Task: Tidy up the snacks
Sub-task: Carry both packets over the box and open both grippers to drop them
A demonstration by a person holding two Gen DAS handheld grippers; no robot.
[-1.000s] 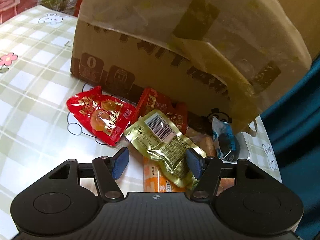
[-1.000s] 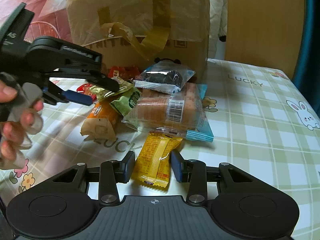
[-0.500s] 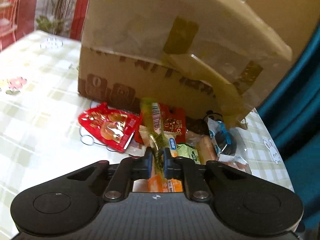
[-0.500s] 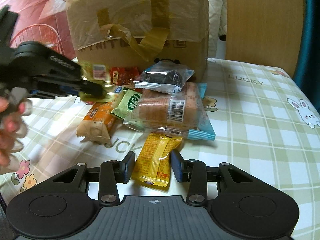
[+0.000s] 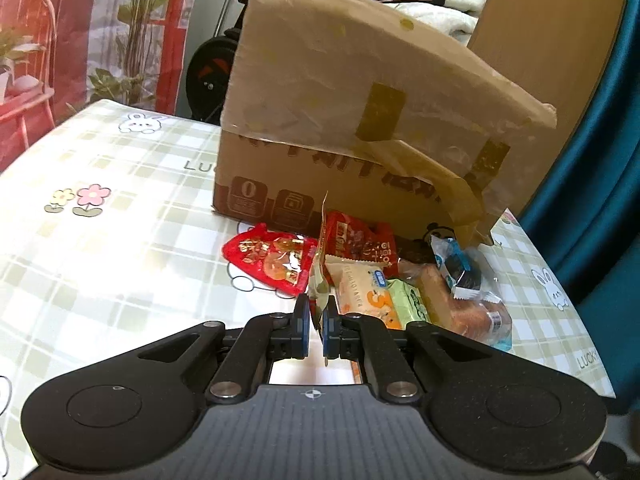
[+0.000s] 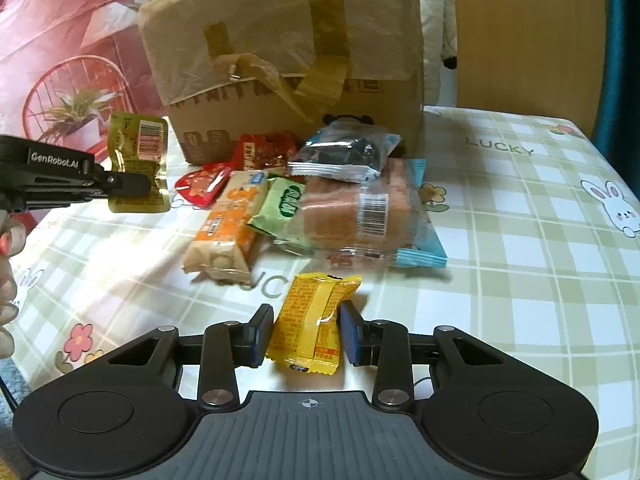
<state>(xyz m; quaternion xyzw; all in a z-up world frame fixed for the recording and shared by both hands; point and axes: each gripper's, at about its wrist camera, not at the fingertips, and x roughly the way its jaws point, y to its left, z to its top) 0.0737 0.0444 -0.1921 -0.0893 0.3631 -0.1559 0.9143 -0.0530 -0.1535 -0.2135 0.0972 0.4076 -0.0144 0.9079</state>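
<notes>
left tongs (image 5: 315,322) clamped on the gold pouch (image 6: 138,168), lower centre of the left view. pouch is edge-on there, a thin strip rising between the pads. in the right view it sits at the left edge, middle height, held off the bench (image 6: 520,240), barcode facing the camera, nothing else touching it.

right tongs (image 6: 306,332) apart, lower centre of the right view, pads either side of the yellow pack (image 6: 312,320). cannot tell if the pads touch it. pack lies flat on the bench, just in front of the pile.

pile in frame centre, right view: orange pack (image 6: 228,228) on the left, green pack (image 6: 282,204) leaning on it, bread bag (image 6: 360,216) to the right with the dark cookie pack (image 6: 344,154) on top. red pouch (image 6: 204,186) and red pack (image 6: 266,152) behind, against the box (image 6: 280,60).

box fills the upper centre of both views, tape strips hanging loose off its front. fingers (image 6: 8,240) of the person's hand at the left edge, right view.

bench cloth is green check with flower and rabbit prints.
</notes>
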